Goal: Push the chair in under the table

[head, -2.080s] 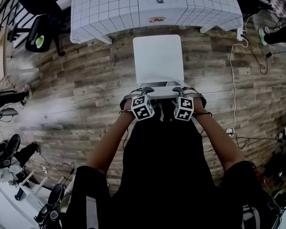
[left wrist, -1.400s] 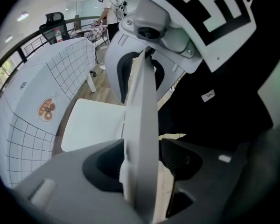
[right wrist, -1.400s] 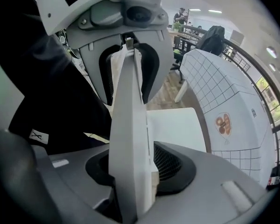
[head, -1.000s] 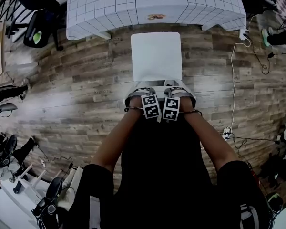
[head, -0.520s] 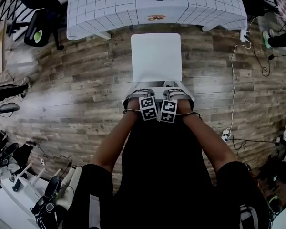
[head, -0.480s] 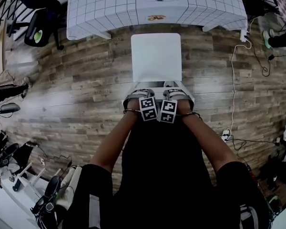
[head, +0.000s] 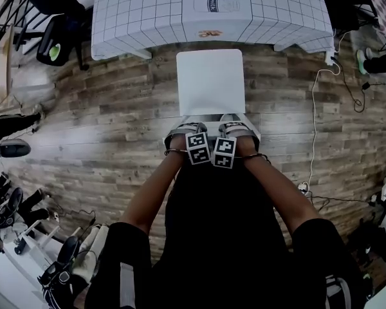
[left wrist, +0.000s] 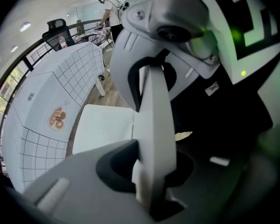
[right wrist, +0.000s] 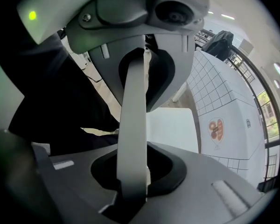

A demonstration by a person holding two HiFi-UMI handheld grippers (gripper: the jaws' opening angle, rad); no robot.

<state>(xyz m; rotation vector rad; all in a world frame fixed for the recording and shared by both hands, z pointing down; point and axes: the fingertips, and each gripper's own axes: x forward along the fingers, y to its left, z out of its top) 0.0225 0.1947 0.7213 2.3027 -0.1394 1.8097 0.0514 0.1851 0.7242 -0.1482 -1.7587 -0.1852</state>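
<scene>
Head view: chair [head: 211,82] front toward table [head: 135,11]

Open floor [head: 116,118] flanks the chair [head: 211,82]; table [head: 141,18] edge blocks just beyond.

A white square-seated chair [head: 210,82] stands upright facing a table draped in white grid-printed cloth [head: 141,11]. Its seat front meets the table's edge — the rest lies uncovered.

Smooth matt chair [head: 211,82] (wood-grain floor [head: 103,131])
</scene>
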